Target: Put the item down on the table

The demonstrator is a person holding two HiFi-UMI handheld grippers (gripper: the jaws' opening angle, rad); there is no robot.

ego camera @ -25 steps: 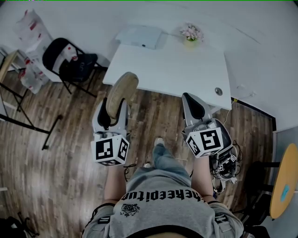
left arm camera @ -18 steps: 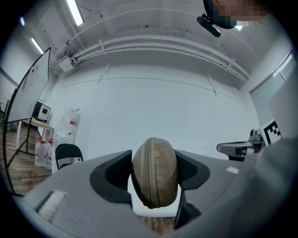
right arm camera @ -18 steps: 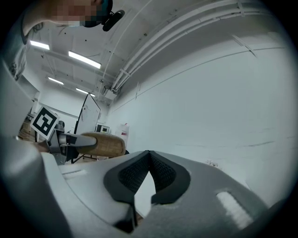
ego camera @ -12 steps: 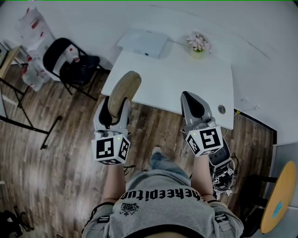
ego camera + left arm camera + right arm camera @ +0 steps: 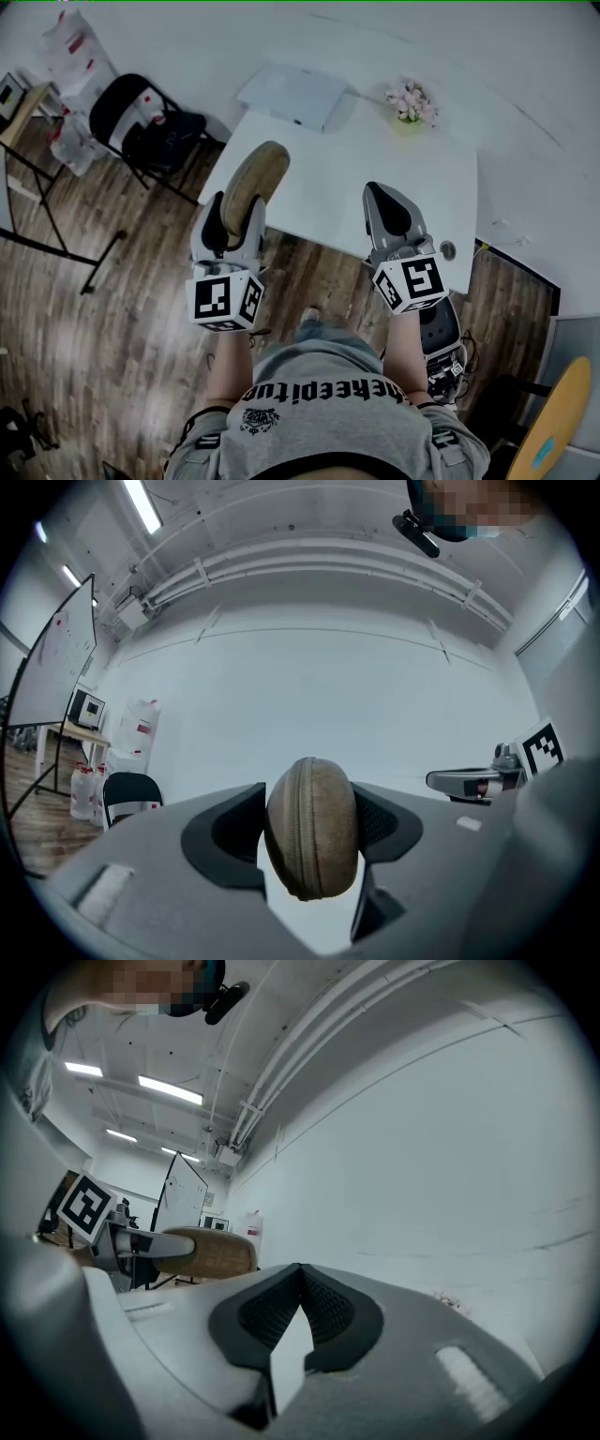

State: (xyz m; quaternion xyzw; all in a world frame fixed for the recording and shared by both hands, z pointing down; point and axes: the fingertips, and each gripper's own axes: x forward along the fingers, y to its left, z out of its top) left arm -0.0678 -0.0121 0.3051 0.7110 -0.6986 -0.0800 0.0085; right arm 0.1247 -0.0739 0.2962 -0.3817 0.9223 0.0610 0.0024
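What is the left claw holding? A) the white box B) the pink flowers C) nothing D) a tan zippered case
D: the left claw is clamped on a tan zippered case, which fills the gap between its jaws.

The left gripper [image 5: 311,850] has its jaws clamped on a tan zippered case [image 5: 311,827].
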